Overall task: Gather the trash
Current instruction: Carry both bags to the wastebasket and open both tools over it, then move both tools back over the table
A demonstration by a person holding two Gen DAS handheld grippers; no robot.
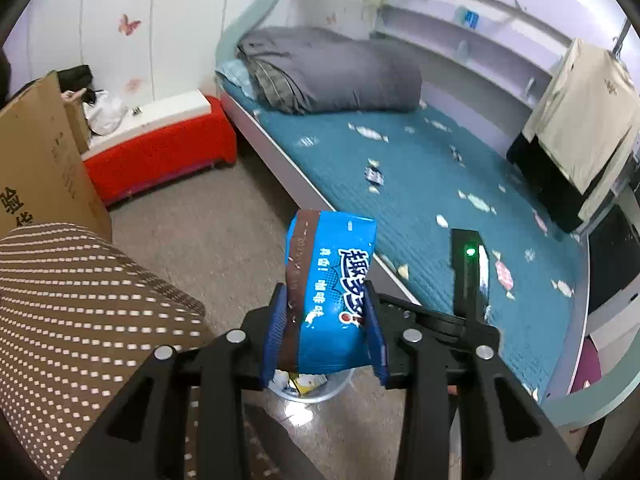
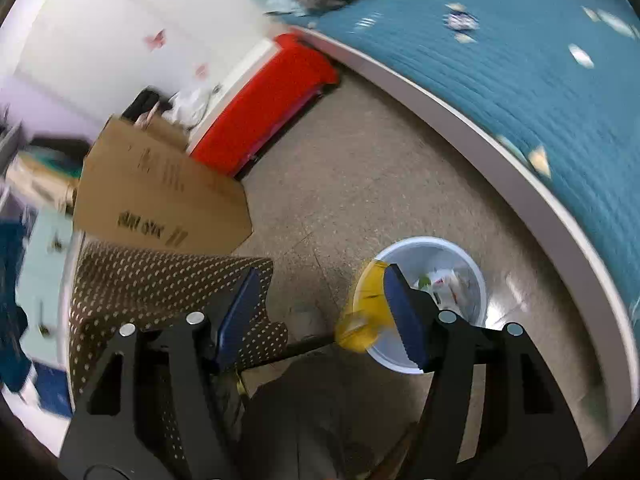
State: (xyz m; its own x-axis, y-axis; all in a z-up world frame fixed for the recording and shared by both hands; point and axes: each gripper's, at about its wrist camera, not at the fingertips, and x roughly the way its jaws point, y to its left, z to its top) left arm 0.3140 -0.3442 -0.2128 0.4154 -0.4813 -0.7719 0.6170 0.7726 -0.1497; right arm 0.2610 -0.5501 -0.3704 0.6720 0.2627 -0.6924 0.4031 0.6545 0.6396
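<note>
A: L tongs (image 1: 326,332) clenched on blue pack (image 1: 330,292), pack upright over bin (image 1: 310,390). I'd centre it over the rim before letting go.

B: R tongs (image 2: 320,312) released, jaws wide. Yellow wrapper (image 2: 366,308) lies against the right pad, at bin's (image 2: 430,304) near rim – can't tell if it clears the rim. More wrappers on bed (image 1: 420,184).

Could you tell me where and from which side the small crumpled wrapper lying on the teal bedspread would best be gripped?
Grip the crumpled wrapper across its bunched middle, coming from above with the fingers either side. It lies low on the soft bedspread, so a side approach would likely snag the quilt.
</note>
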